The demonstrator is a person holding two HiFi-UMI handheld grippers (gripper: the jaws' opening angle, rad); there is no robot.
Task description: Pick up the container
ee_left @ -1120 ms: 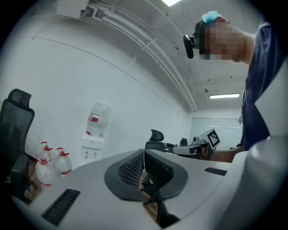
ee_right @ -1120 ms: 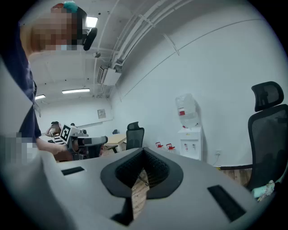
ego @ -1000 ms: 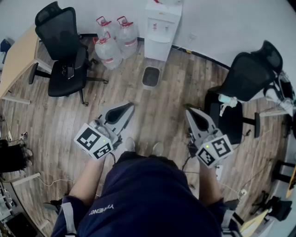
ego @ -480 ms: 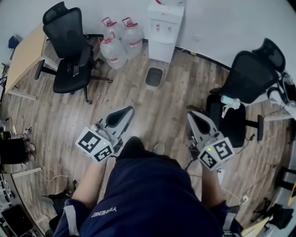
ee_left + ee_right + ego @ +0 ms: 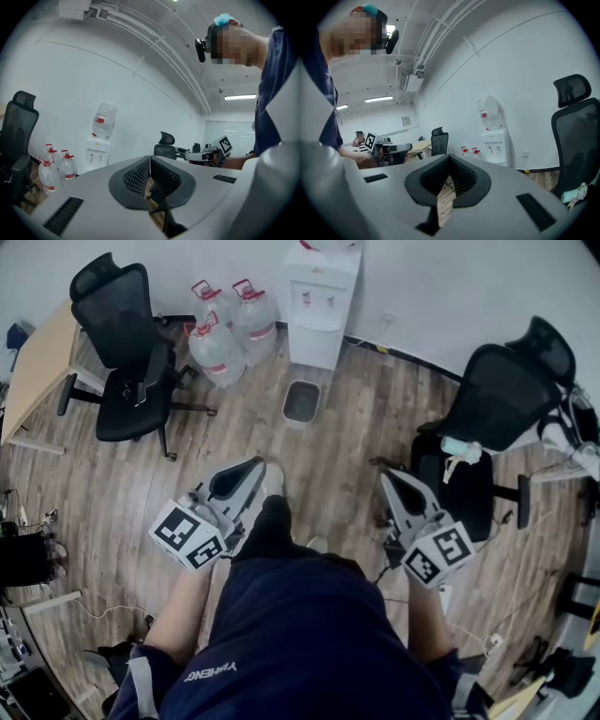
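A small grey open-topped container (image 5: 302,401) stands on the wooden floor in front of a white water dispenser (image 5: 321,296). My left gripper (image 5: 255,465) is held at waist height, well short of the container, with its jaws shut and nothing between them. My right gripper (image 5: 387,476) is level with it on the right, also shut and empty. In the left gripper view the shut jaws of the left gripper (image 5: 150,159) point at the white wall; the container is hidden there. The right gripper (image 5: 450,157) in its own view also shows shut jaws.
Three large water bottles (image 5: 217,343) stand left of the dispenser. A black office chair (image 5: 127,352) and a wooden desk (image 5: 37,362) are at the left. Another black chair (image 5: 502,395) is at the right. Cables lie on the floor by the person's sides.
The person has stepped forward, one shoe now ahead between the grippers. Both grippers stayed shut and moved slightly toward the container.
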